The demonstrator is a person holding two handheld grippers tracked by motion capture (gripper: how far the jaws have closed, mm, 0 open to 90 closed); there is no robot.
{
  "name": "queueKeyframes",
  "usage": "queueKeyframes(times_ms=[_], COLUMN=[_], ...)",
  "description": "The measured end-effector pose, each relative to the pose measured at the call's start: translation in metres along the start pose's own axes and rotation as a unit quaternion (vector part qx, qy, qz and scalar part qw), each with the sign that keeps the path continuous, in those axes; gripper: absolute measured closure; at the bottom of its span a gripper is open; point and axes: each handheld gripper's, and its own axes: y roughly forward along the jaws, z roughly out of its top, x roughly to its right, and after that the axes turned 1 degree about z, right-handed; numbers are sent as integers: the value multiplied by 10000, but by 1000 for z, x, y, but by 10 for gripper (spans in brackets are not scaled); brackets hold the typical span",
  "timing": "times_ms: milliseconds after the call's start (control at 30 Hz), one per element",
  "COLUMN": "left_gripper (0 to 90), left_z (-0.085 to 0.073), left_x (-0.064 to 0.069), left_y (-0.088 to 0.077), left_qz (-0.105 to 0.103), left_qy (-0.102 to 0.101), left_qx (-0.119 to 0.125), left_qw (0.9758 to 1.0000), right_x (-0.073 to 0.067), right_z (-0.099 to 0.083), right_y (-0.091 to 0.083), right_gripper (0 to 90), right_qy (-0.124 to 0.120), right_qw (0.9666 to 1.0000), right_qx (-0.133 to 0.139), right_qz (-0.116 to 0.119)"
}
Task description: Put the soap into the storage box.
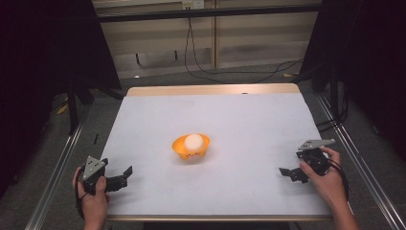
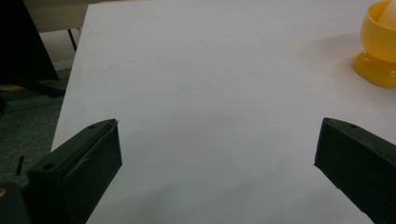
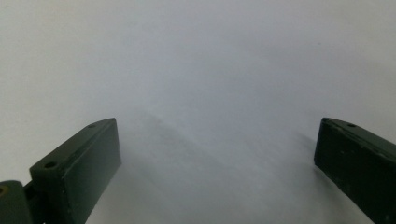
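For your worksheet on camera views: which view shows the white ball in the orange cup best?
The high view: the white ball sits whole in the orange cup. The left gripper view catches a sliver at its edge; the right gripper view faces bare table.

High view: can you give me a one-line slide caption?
Two open hand-held grippers, left and right, rest at the white table's near corners, flanking a yellow bowl holding a white ball.

A table (image 1: pixel 143 90) covered by a white sheet (image 1: pixel 249 120) is being lit from above; grey floor (image 1: pixel 158 79) is being crossed by black cables (image 1: pixel 230 73) behind it, and dark curtains (image 1: pixel 43 57) are being hung at both sides
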Motion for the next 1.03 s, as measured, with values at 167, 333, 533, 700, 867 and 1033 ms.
queueKeyframes(times_ms=[167,333,533,700,867,1033], left_gripper=[5,4,5,5,5,4], left_z=[0,0,0,0,0,0], left_x=[0,0,0,0,0,0], left_y=[0,0,0,0,0,0], left_qz=[11,9,14,21,11,-9], left_qy=[17,11,12,2,9,-7], left_qx=[-5,-7,-5,7,35,5], left_qw=[10000,10000,10000,10000,10000,10000], right_x=[5,7,8,11,10,9], right_z=[-13,-23,-37,-47,-51,-51], right_y=[-7,-18,-33,-43,-45,-45], right_gripper=[5,5,4,4,0,0], right_qy=[120,112,116,266,329,274], right_qw=[9997,9988,9965,9939,9933,9925], right_qx=[190,469,794,1013,1031,1113], right_qz=[-32,-92,-246,-351,-409,-415])
